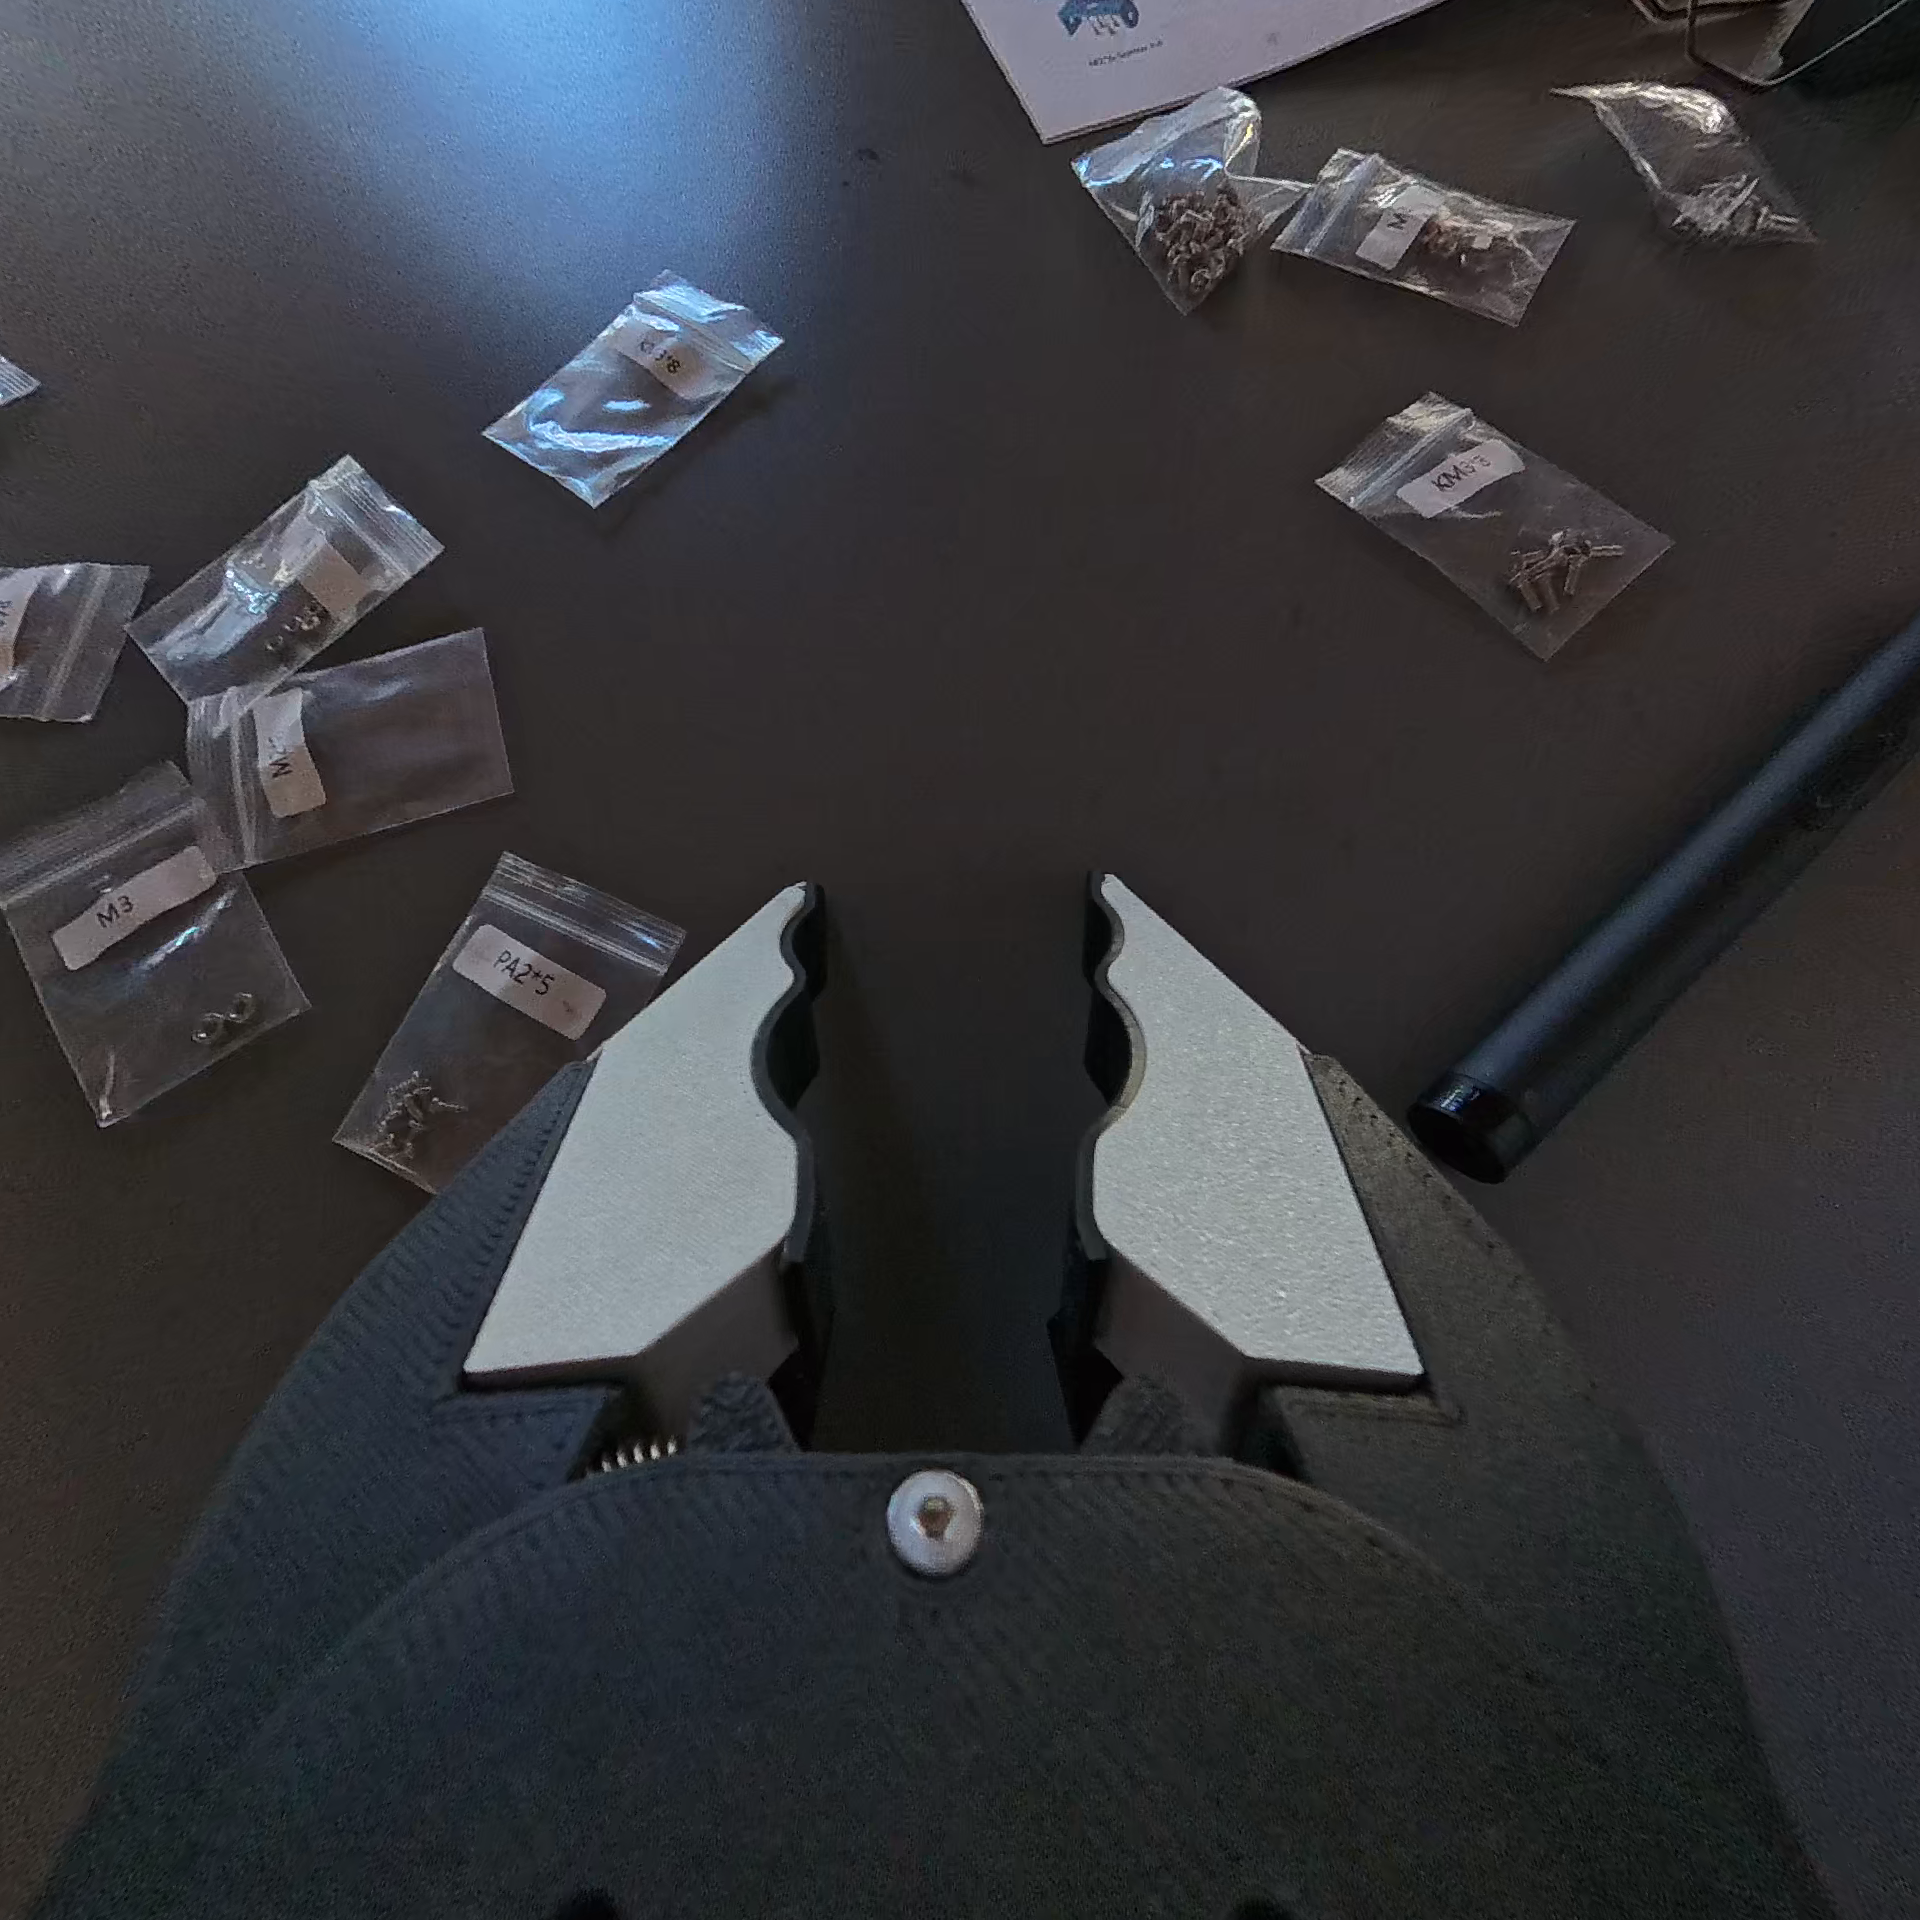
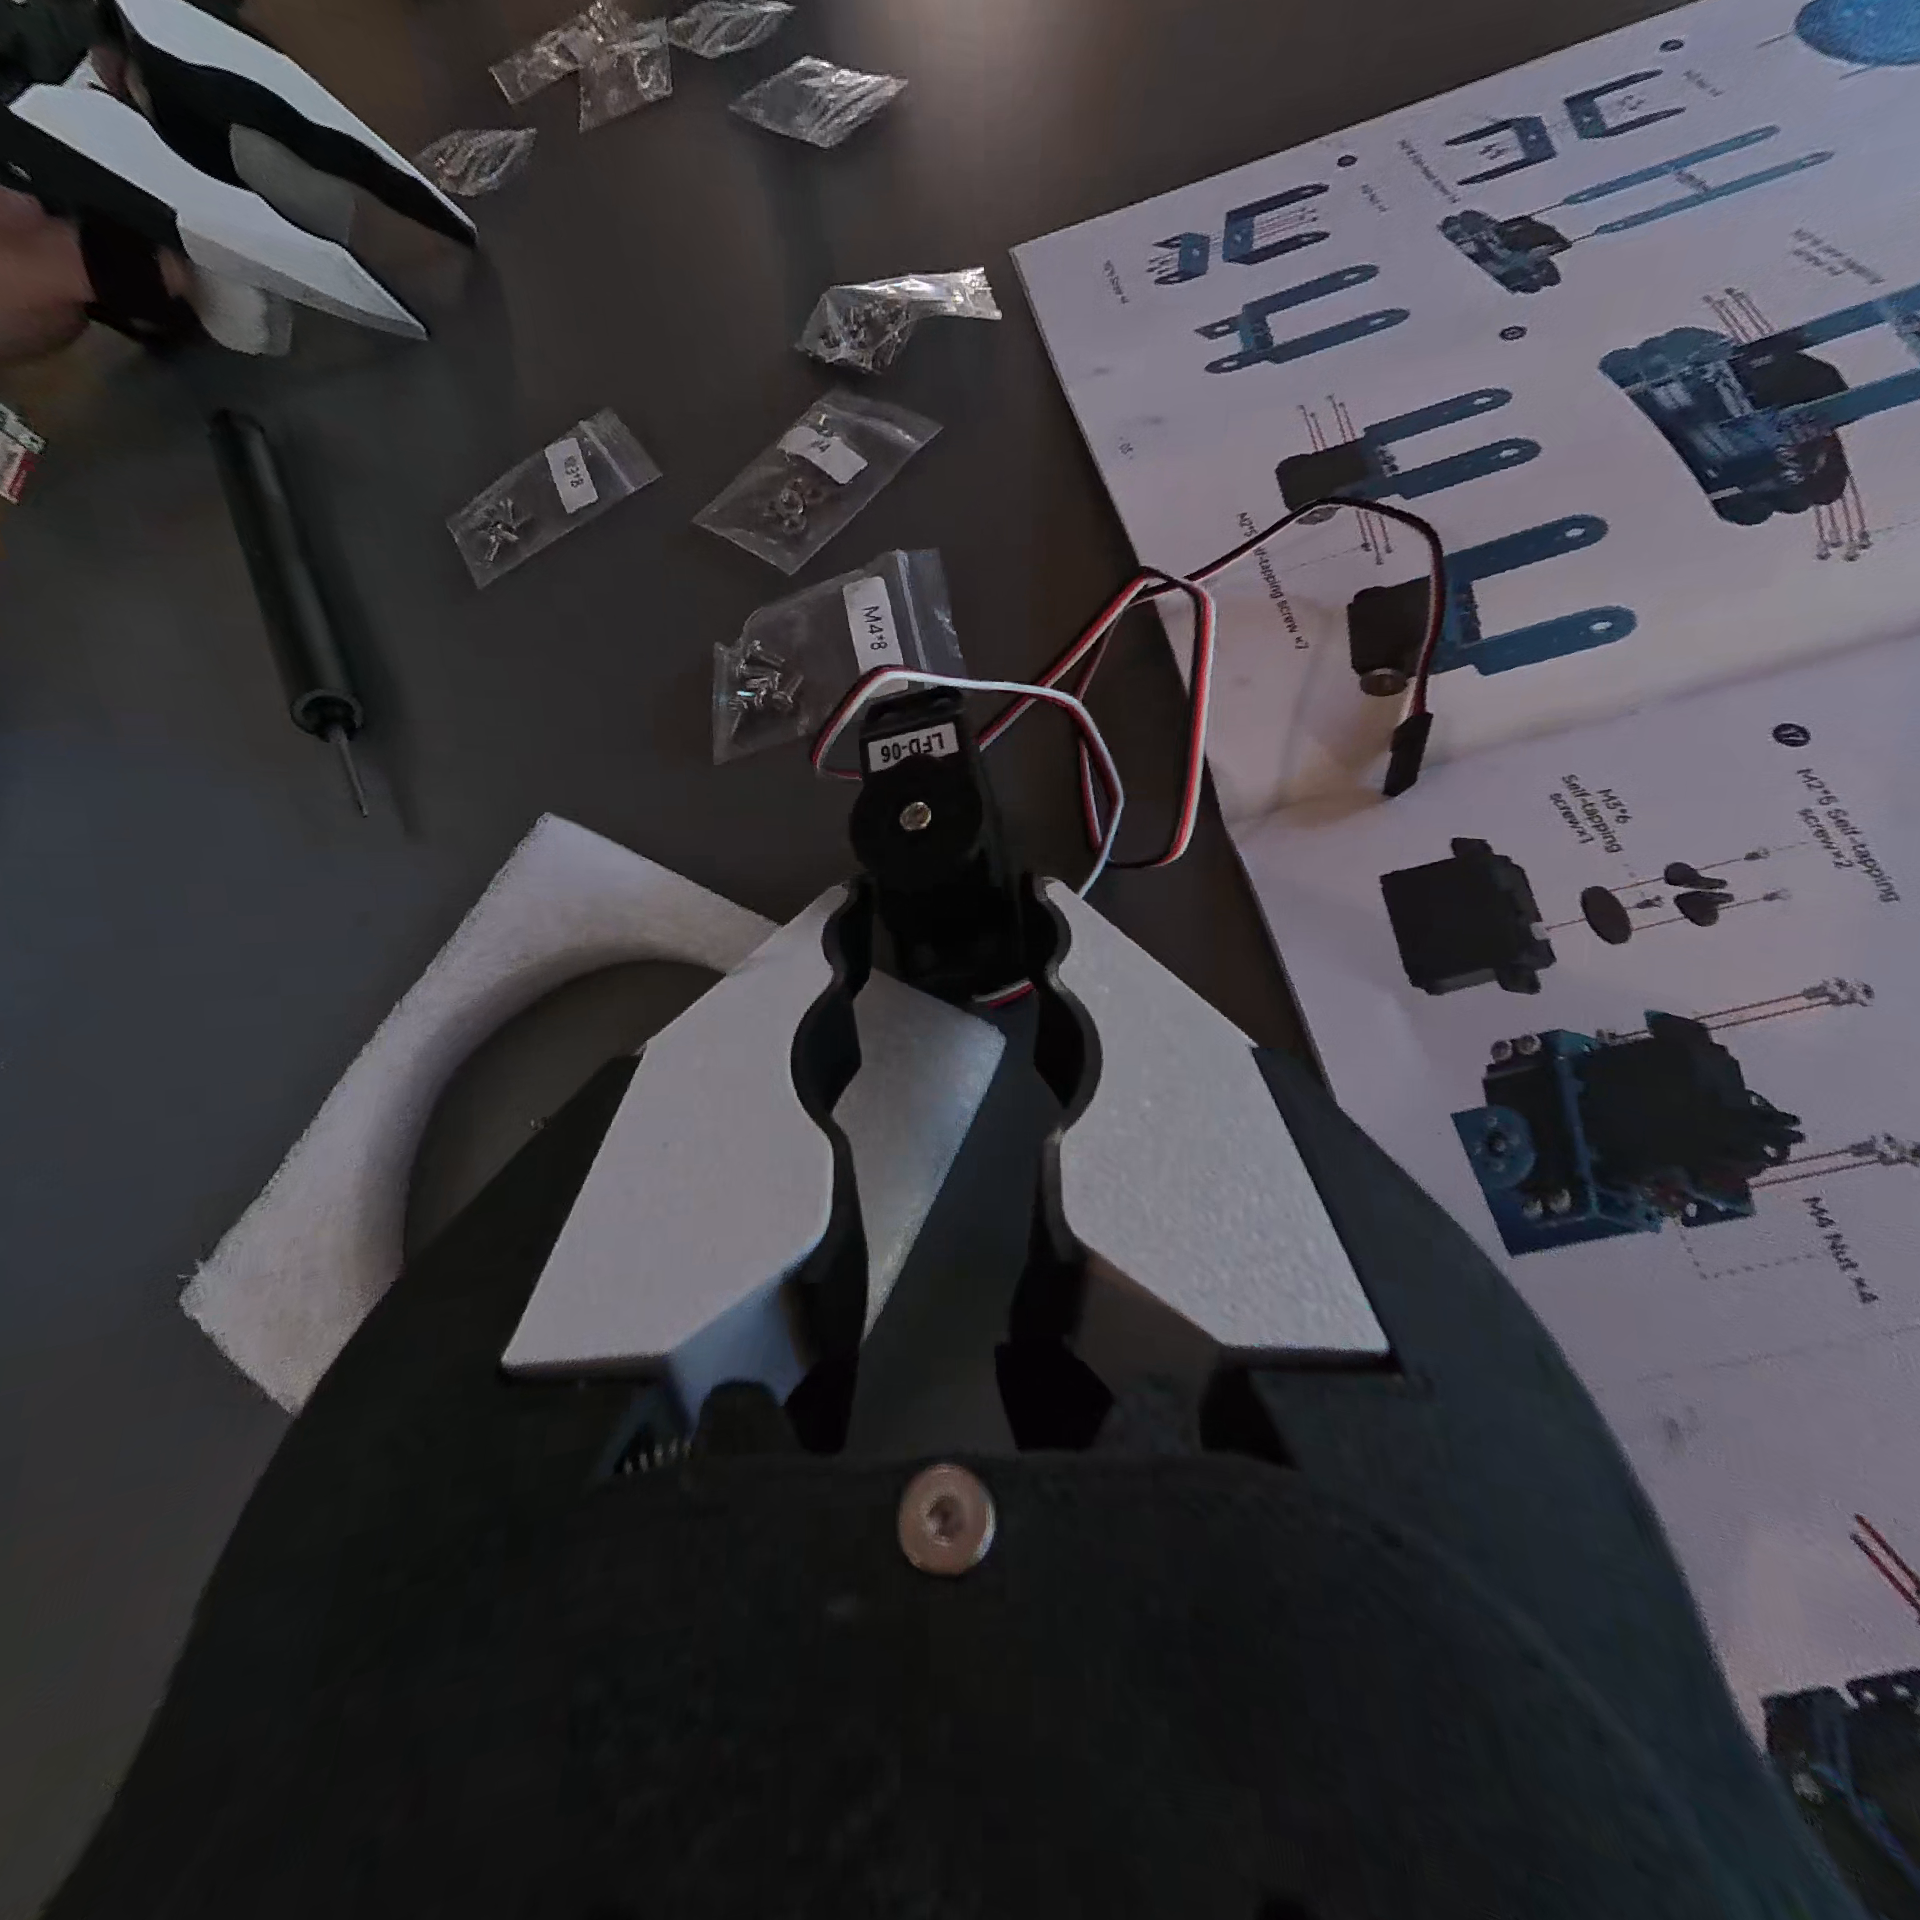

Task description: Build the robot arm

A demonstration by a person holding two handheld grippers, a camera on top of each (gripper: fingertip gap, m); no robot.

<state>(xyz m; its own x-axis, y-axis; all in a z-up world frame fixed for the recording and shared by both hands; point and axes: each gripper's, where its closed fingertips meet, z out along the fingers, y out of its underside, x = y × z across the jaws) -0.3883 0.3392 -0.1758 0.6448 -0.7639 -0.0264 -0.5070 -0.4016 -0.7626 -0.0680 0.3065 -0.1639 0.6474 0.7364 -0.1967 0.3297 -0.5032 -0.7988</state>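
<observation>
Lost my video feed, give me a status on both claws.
Left claw open, empty, over bare dark table. Right claw shut on black servo, wire trailing onto instruction sheet. Screw bags nearby.

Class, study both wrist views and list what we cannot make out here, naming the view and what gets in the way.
- Screwdriver tip: left wrist view, cut off by the right edge.
- Servo motor lower body: right wrist view, hidden between the right tongs.
- Foam block near side: right wrist view, covered by the tongs' body.
- Farthest screw bags: right wrist view, contents too small and blurred.
- Instruction sheet: left wrist view, cropped by the top edge.
</observation>
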